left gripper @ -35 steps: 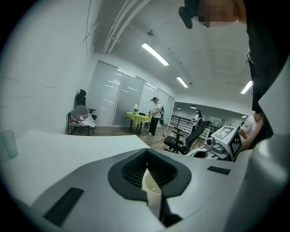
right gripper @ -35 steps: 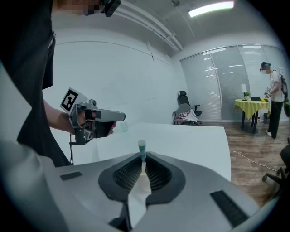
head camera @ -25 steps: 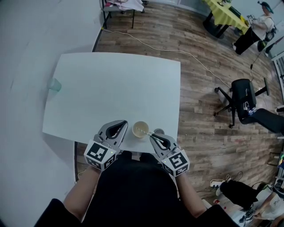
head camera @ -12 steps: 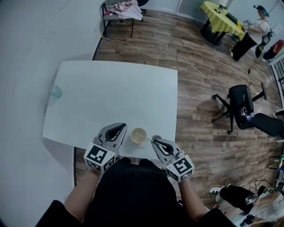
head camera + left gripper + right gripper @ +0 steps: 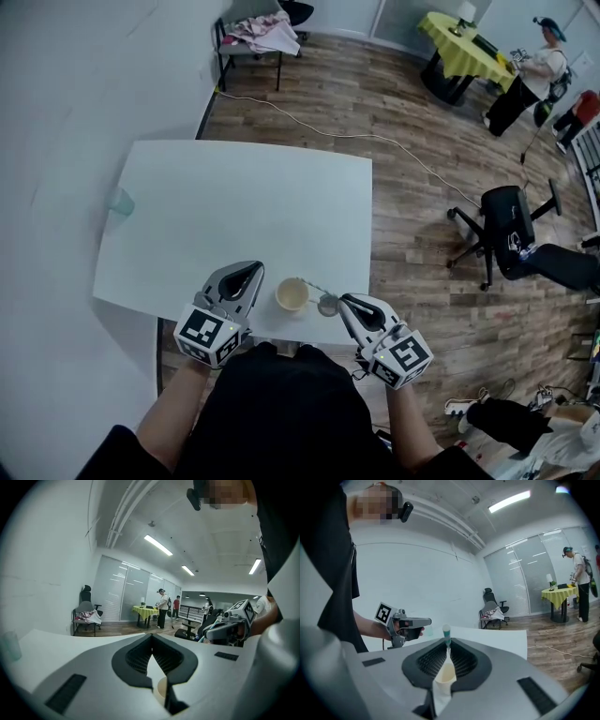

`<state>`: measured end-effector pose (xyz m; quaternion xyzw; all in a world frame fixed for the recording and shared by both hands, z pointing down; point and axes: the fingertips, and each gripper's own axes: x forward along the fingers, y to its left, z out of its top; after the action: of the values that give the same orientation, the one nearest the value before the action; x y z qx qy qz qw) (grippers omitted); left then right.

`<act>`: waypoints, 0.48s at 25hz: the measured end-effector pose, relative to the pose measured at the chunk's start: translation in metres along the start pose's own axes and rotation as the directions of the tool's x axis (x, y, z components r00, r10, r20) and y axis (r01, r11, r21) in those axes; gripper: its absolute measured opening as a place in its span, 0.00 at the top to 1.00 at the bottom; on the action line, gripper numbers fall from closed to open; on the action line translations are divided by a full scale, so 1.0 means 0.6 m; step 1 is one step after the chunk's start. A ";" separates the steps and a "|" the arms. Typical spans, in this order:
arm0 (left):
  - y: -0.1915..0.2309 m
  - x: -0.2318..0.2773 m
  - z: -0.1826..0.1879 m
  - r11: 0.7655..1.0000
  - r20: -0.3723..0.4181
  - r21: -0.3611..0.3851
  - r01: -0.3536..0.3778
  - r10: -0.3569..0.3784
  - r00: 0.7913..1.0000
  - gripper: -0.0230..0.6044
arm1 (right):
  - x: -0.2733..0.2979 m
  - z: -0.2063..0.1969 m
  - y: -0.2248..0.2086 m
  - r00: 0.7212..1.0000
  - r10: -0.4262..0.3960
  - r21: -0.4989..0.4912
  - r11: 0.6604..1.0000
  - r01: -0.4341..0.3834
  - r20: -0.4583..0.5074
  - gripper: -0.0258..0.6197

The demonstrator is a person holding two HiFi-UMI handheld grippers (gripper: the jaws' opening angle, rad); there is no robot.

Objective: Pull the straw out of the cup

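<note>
Fingers (image 5: 465, 660) of our right gripper (image 5: 347, 301) pinched the straw (image 5: 446, 633) to draw it clear, its tip just right of the cup (image 5: 292, 294). Our left gripper (image 5: 253, 271) sat left of the cup, jaws together, empty.

Cup (image 5: 292, 294): small, pale cream, open-topped. It stands upright on the white table (image 5: 234, 206), close to the near edge and toward the right corner.

Straw (image 5: 319, 286): thin and pale, with a teal end. It is pinched between the jaws of the right gripper (image 5: 345, 300) and tilted, teal end pointing away from the gripper toward the cup. Its free end reaches the cup's right rim; whether it is inside or clear cannot be told.
</note>
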<state>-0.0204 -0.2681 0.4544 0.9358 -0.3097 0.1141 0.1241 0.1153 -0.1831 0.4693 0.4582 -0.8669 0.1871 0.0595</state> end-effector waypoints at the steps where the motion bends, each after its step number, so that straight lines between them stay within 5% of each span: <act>1: 0.001 -0.002 0.006 1.000 0.005 0.004 -0.001 0.001 1.000 0.94 | -0.003 0.009 -0.002 1.000 -0.004 0.005 1.000 0.004 0.015 0.90; 12: 0.004 -0.011 0.052 1.000 0.067 0.021 0.001 -0.002 0.998 0.94 | -0.038 0.085 -0.020 0.990 -0.020 0.006 1.000 0.019 0.143 0.90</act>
<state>-0.0232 -0.2759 0.4233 0.9405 -0.3119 0.0858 0.1039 0.1418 -0.1909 0.4194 0.4790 -0.8640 0.1552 -0.0018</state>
